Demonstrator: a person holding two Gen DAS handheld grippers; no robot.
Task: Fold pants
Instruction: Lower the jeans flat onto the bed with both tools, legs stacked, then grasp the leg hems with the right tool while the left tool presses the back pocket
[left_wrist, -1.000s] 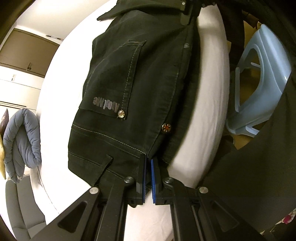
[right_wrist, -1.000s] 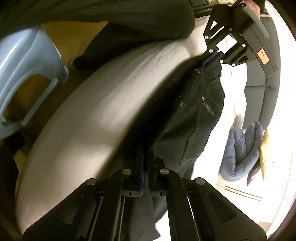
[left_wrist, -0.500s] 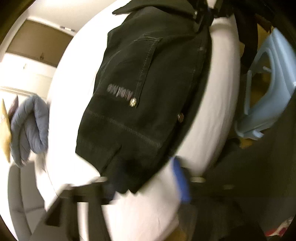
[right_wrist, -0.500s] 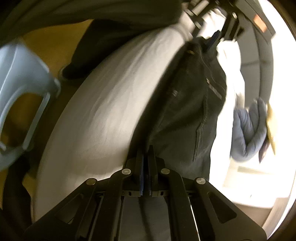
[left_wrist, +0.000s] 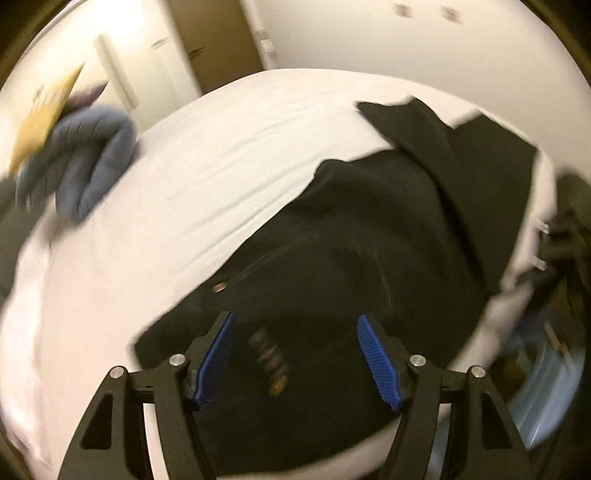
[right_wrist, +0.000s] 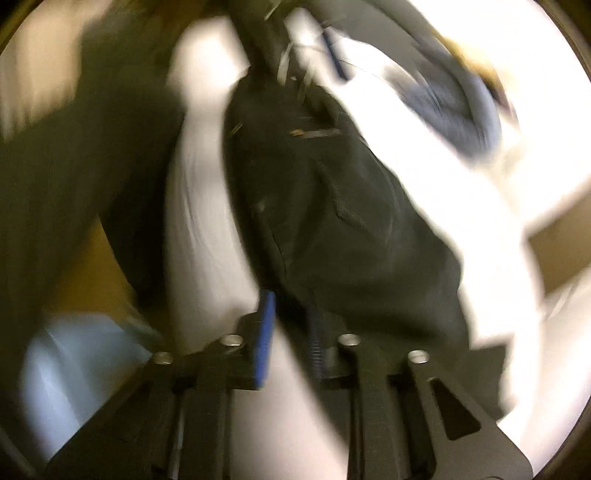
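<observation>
Black pants (left_wrist: 351, 266) lie folded over on a white bed (left_wrist: 221, 155), their legs reaching toward the far right edge. My left gripper (left_wrist: 295, 328) is open and empty just above the near waist end, its blue pads (left_wrist: 218, 354) spread wide. In the blurred right wrist view the pants (right_wrist: 332, 206) lie ahead of my right gripper (right_wrist: 290, 321), whose blue pads (right_wrist: 266, 332) stand apart with the pants' edge just beyond them. The left gripper's dark frame (right_wrist: 258, 48) shows at the pants' far end.
A blue-grey padded cushion (left_wrist: 85, 158) lies on the bed's far left corner. A light blue plastic stool (left_wrist: 543, 373) stands on the floor beside the bed, also in the right wrist view (right_wrist: 74, 362). A dark-clothed person (right_wrist: 74, 147) stands by the bed.
Both grippers have let go of the pants and opened. The left gripper has swung round over the waist end; both views are blurred with motion.
</observation>
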